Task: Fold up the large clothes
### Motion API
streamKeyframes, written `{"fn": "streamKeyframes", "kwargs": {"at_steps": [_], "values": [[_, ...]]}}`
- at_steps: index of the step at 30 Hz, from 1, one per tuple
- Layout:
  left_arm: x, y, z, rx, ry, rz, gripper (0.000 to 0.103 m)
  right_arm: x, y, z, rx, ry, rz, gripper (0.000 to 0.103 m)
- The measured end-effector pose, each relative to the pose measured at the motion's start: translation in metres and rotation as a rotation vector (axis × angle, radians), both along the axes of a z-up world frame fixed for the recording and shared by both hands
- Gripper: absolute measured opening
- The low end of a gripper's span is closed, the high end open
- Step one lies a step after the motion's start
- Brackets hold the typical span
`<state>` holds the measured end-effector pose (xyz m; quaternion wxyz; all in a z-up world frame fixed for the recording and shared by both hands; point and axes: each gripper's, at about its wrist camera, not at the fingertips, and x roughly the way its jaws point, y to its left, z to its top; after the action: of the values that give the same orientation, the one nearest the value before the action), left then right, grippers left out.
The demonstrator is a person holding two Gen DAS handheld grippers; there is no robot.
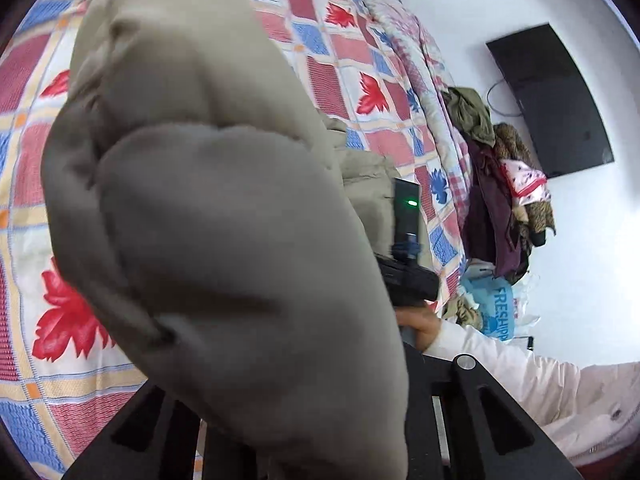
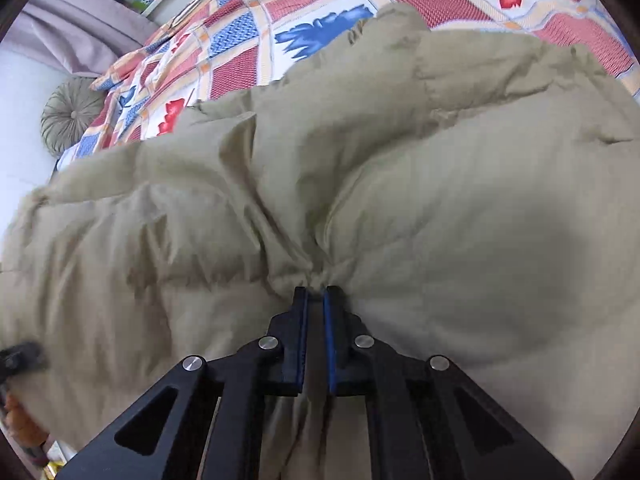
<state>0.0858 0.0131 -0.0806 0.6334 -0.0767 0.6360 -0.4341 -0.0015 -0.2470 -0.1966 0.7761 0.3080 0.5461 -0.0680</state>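
- Beige padded fabric of a puffy jacket [image 2: 400,184] fills the middle and lower part of the right wrist view, lying rumpled across the bed.
- Under it the bedspread [image 2: 248,40] is a quilted check of red, blue and white squares with red and blue leaf prints, visible along the top of that frame.
- Right gripper [image 2: 316,292]: the two blue-lined jaws stand nearly together, pinching a gathered fold of the jacket at their tips, lower centre of frame.
- In the left wrist view a bulging part of the same jacket [image 1: 224,200] hangs close to the lens and hides the left gripper's [image 1: 256,440] fingertips; the cloth runs down between its black arms at the bottom edge, so it appears clamped on the jacket, jaws only narrowly apart.
- At right centre of that view, a hand [image 1: 424,326] in a pale sleeve [image 1: 520,372] holds the other gripper's black body.
- Room: a white wall with a dark flat screen [image 1: 552,100] at upper right, a heap of mixed clothes [image 1: 504,184] beside the bed.
- A round pleated cushion [image 2: 72,116] sits at the left edge of the right wrist view, with grey curtain [image 2: 76,20] above it.
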Motion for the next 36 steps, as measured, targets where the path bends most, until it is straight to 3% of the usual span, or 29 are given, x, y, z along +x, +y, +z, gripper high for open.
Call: {"fn": "streamKeyframes", "kwargs": {"at_steps": [2,6,12,15,17,21,24,26,30,34,36], "values": [[-0.007,-0.026,0.011,0.069,-0.004,0.012,0.025,0.006,-0.008,-0.010,0.030,-0.002,-0.014,0.002],[-0.019,-0.078,0.025,0.134,-0.034,-0.002,0.025,0.011,-0.017,-0.025,0.076,-0.002,-0.009,0.000],[-0.025,-0.143,0.031,0.179,-0.059,-0.044,0.027,0.008,-0.034,-0.039,0.207,-0.029,-0.045,0.000],[-0.026,-0.166,0.032,0.167,-0.046,-0.074,0.041,0.006,-0.046,-0.039,0.300,-0.023,-0.049,0.000],[-0.027,-0.182,0.024,0.140,-0.014,-0.095,0.066,-0.001,-0.059,-0.029,0.327,-0.038,-0.051,0.000],[-0.028,-0.223,-0.009,0.099,0.081,-0.127,0.066,-0.036,-0.096,0.001,0.301,-0.090,-0.079,0.000],[-0.036,-0.257,-0.031,0.039,0.106,-0.178,0.066,-0.075,-0.124,0.018,0.246,-0.108,-0.144,0.000],[-0.040,-0.274,-0.049,0.016,0.089,-0.200,0.067,-0.098,-0.140,0.024,0.234,-0.125,-0.199,0.000],[-0.043,-0.294,-0.089,0.064,0.057,-0.180,0.067,-0.141,-0.164,0.028,0.217,-0.125,-0.316,0.003],[-0.050,-0.306,-0.092,0.091,0.007,-0.173,0.067,-0.176,-0.174,0.035,0.208,-0.110,-0.392,0.004],[-0.051,-0.314,-0.098,0.096,0.001,-0.183,0.074,-0.190,-0.175,0.044,0.213,-0.111,-0.422,0.004]]}}
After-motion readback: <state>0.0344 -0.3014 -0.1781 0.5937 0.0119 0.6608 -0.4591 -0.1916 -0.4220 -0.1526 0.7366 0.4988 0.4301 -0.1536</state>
